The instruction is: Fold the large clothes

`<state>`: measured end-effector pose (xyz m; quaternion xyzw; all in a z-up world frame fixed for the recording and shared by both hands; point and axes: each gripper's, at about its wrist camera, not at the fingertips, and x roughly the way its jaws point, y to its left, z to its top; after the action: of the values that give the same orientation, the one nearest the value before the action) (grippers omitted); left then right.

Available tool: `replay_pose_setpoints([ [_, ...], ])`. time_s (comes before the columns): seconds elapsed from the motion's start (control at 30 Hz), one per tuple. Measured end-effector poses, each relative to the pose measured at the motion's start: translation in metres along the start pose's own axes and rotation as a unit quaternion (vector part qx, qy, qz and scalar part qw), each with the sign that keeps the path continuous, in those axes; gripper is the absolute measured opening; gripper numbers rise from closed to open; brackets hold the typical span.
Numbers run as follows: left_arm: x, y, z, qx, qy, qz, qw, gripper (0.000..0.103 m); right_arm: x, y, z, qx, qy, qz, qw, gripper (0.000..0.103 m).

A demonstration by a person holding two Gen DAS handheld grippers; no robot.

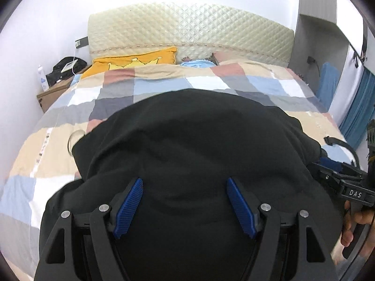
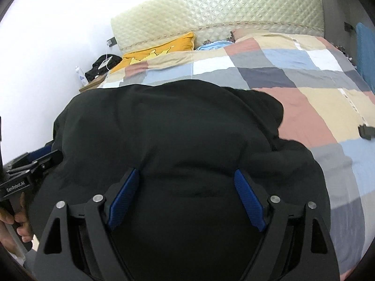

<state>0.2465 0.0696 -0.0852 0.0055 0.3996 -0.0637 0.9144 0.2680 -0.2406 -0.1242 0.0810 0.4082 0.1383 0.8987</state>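
A large black garment (image 1: pixel 192 140) lies spread in a rumpled heap on the near part of the bed, filling the lower half of both views (image 2: pixel 168 128). My left gripper (image 1: pixel 185 182) hovers over its near edge, jaws wide apart, with only cloth below the blue pads (image 1: pixel 129 208). My right gripper (image 2: pixel 186 172) stands open in the same way over the garment's right side, nothing pinched between its blue pads (image 2: pixel 249 201). Each gripper shows at the edge of the other's view: the right gripper (image 1: pixel 339 178) and the left gripper (image 2: pixel 32 164), each held by a hand.
The bed carries a patchwork quilt (image 1: pixel 58 145) with a yellow pillow (image 1: pixel 133 62) and a quilted cream headboard (image 1: pixel 187 25) at the far end. A nightstand (image 1: pixel 56 91) with a black bag and a bottle stands at the left. Blue curtains (image 1: pixel 358 117) hang at the right. A small black object (image 2: pixel 365 131) lies on the quilt.
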Motion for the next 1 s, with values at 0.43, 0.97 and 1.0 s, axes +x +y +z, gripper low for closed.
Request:
replay_pose_setpoints([
  [0.43, 0.068, 0.014, 0.036, 0.003, 0.027, 0.026, 0.9993, 0.074, 0.058, 0.005, 0.036, -0.002, 0.023, -0.003, 1.0, 0.086],
  [0.97, 0.086, 0.031, 0.026, -0.025, 0.005, -0.027, 0.9993, 0.077, 0.073, 0.013, 0.024, -0.017, -0.013, -0.014, 1.0, 0.088],
  [1.0, 0.083, 0.03, 0.025, -0.019, 0.007, -0.027, 0.9994, 0.077, 0.072, 0.013, 0.023, -0.019, -0.015, -0.013, 1.0, 0.088],
])
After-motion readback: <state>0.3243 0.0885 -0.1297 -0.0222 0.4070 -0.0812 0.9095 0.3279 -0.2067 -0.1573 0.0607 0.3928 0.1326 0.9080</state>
